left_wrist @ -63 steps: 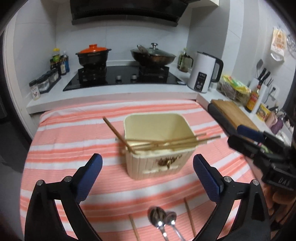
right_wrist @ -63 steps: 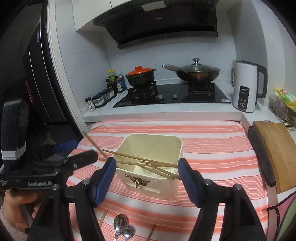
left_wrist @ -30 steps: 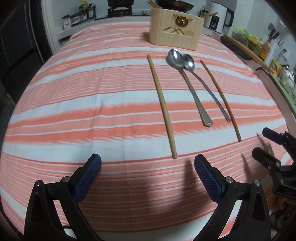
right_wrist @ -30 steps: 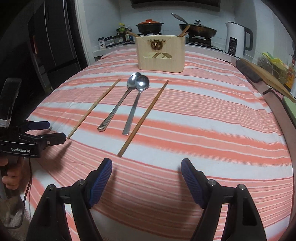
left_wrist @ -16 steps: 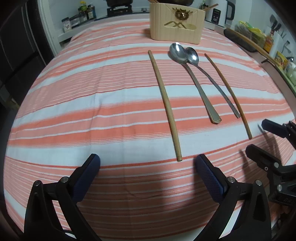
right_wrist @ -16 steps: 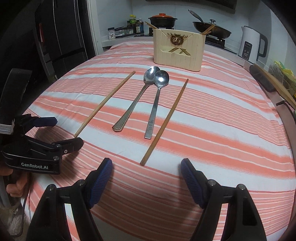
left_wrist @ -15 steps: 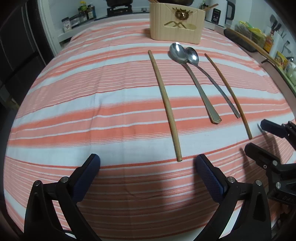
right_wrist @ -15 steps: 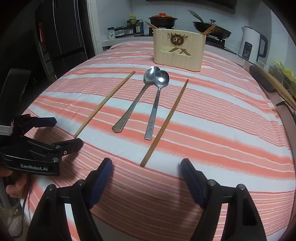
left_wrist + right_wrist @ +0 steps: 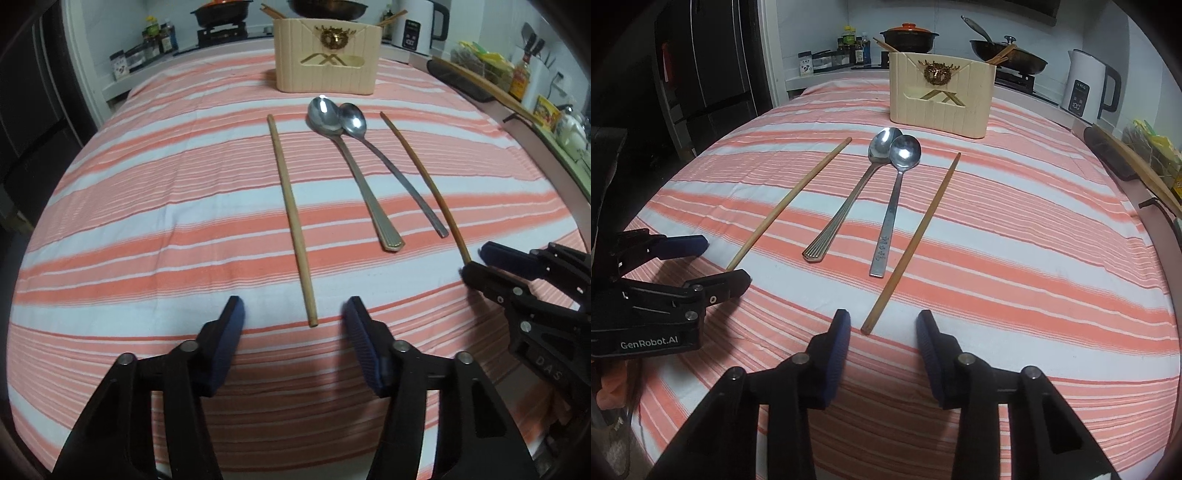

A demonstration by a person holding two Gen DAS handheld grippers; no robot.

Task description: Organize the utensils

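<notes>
both grippers' fingers have just been closing, half-narrow and empty, each lined up on a chopstick end: left gripper [image 9: 293,319] on left chopstick [image 9: 291,218], right gripper [image 9: 882,332] on right chopstick [image 9: 912,243].

Bare striped cloth [image 9: 155,206] left of chopstick [image 9: 291,218]; holder [image 9: 327,55] beyond.

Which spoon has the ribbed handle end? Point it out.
The left spoon; its handle flares into a grooved tip, while the right spoon ends in a plain flat strip with markings.

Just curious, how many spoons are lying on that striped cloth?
2, side by side in the middle of the cloth: one spoon with a ridged handle, the other spoon with a flat handle. More may be hidden inside the holder.
</notes>
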